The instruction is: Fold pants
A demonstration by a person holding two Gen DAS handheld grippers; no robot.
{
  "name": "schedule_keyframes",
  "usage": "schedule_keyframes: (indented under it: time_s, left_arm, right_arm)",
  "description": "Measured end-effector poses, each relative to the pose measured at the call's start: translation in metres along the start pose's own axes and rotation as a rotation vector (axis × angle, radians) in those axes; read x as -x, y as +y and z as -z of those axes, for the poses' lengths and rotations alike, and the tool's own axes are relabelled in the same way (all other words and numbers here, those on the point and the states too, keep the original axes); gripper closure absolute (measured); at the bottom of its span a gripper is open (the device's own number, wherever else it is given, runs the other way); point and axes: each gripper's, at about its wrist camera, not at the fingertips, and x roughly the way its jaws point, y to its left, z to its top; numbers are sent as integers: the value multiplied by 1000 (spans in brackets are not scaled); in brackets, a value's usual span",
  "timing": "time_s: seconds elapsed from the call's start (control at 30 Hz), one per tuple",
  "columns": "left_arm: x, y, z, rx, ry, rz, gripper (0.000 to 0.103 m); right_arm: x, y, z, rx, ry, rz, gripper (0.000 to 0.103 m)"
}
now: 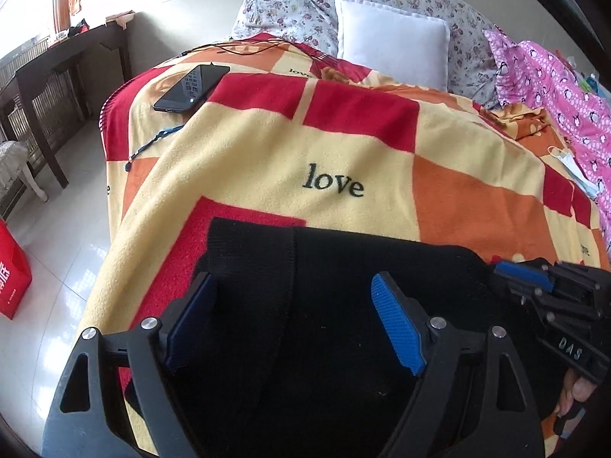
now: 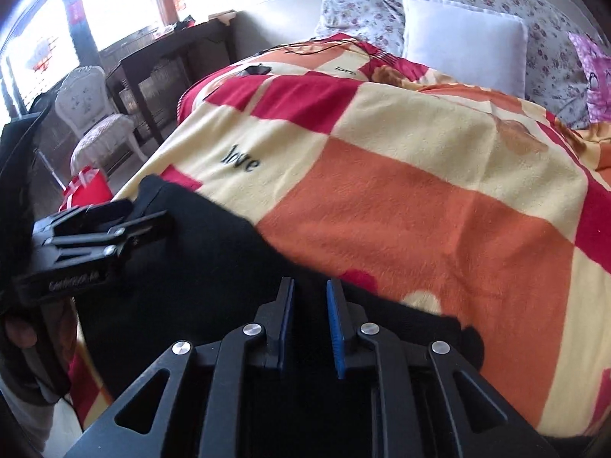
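Observation:
Black pants (image 1: 343, 267) lie on a checked red, orange and yellow blanket (image 1: 343, 145) at the near edge of the bed. My left gripper (image 1: 294, 305) hangs over their left part, jaws wide apart, with cloth showing below them and nothing gripped. In the right wrist view the pants (image 2: 214, 252) spread below my right gripper (image 2: 311, 301), whose blue pads (image 2: 336, 328) stand a narrow gap apart; black cloth shows through the gap, with no pinch seen. The right gripper (image 1: 500, 271) sits at the pants' right edge. The left gripper (image 2: 149, 210) is at their left corner.
A black phone (image 1: 191, 87) and cables lie on the blanket's far left. A white pillow (image 1: 393, 49), a pink garment (image 1: 553, 87) and a face mask (image 1: 569, 164) sit at the back and right. On the floor at left are a dark table (image 1: 57, 61), a red bag (image 1: 11, 271) and a white chair (image 2: 91, 114).

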Motion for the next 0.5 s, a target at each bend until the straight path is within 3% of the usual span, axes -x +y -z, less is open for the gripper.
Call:
schedule_keyframes:
  time_s: [0.23,0.37,0.5]
  left_arm:
    - [11,1,2,8,-4,5,19]
    - [27,0,5,4,-25,7,19]
    - [40,-2,11,5,-36,23,19]
  right_arm:
    - [25,-2,4,-34,-29,-28,83]
    - [55,4,18,-4,-40,-28,68]
    - [74,5,36,4,-41,-30,68]
